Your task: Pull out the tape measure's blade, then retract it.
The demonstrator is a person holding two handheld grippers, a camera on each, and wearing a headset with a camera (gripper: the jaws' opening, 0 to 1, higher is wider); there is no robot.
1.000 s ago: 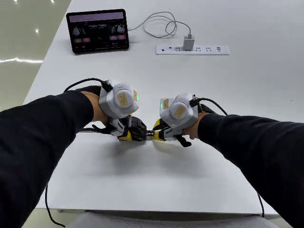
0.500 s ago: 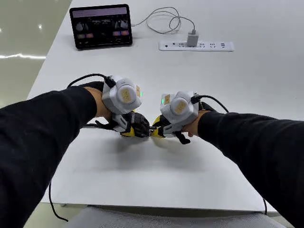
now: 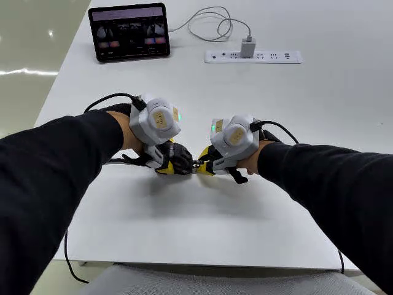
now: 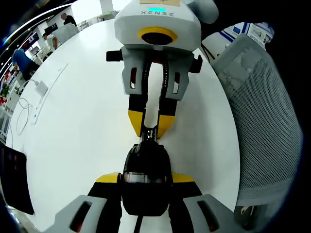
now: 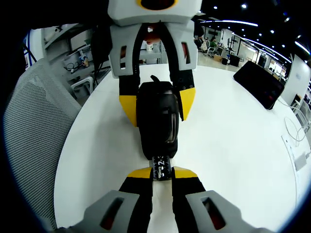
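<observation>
While the tape (image 4: 146, 167) sits low over the tabletop (image 3: 184, 233), toward its near side, the left tool (image 4: 146, 178) is clamped across the black case, one yellow tip on each flat side. Right tool (image 5: 162, 173) faces it, tips nearly together & pinching the blade (image 5: 161, 168) end right at the case mouth. Just a short printed stub is out, so the pull looks barely begun. Can't tell if the case touches the tabletop

Handling, as a guess: case is hard plastic w/ a rubbery skin, compact, moderate weight, so a firm squeeze on the flat sides should hold w/o damage. Blade is thin springy steel, stiff along its curve, but it will kink if bent sideways. It's also smooth, so it may slip thru the tips. Best hold is at the end hook, flat faces pinched, pulling straight in line w/ the mouth. Spring inside prob tugs back harder as more comes out. Letting go at once could whip the blade, so feed it back under grip
</observation>
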